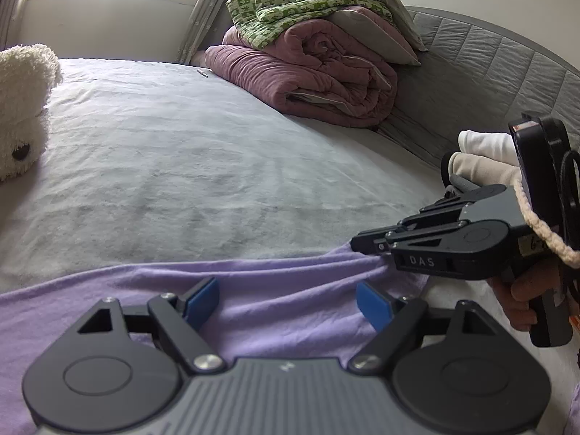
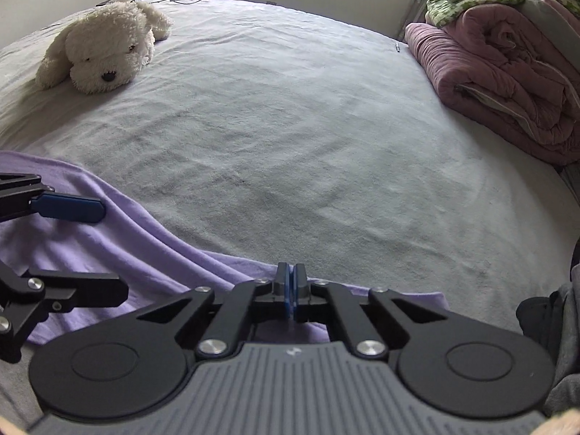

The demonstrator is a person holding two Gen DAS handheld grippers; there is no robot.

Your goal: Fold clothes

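Right gripper (image 2: 291,291) pinching lilac garment (image 2: 108,239) edge — left gripper (image 1: 288,302) agape, grey bed (image 2: 290,127)

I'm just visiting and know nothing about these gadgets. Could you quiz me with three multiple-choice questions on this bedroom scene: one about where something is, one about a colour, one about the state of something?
1. Where does the plush dog lie?
A. On the bed sheet
B. On the folded quilts
C. On the floor

2. What colour is the garment being handled?
A. Green
B. Lilac
C. White

3. How does the right gripper stand?
A. Wide open above the cloth
B. Shut on the garment's edge
C. Holding the plush dog

Answers: 1 A, it rests on the grey bed sheet, apart from the quilts. 2 B, the cloth is pale purple. 3 B, its blue pads meet at the cloth's edge, which bunches there.
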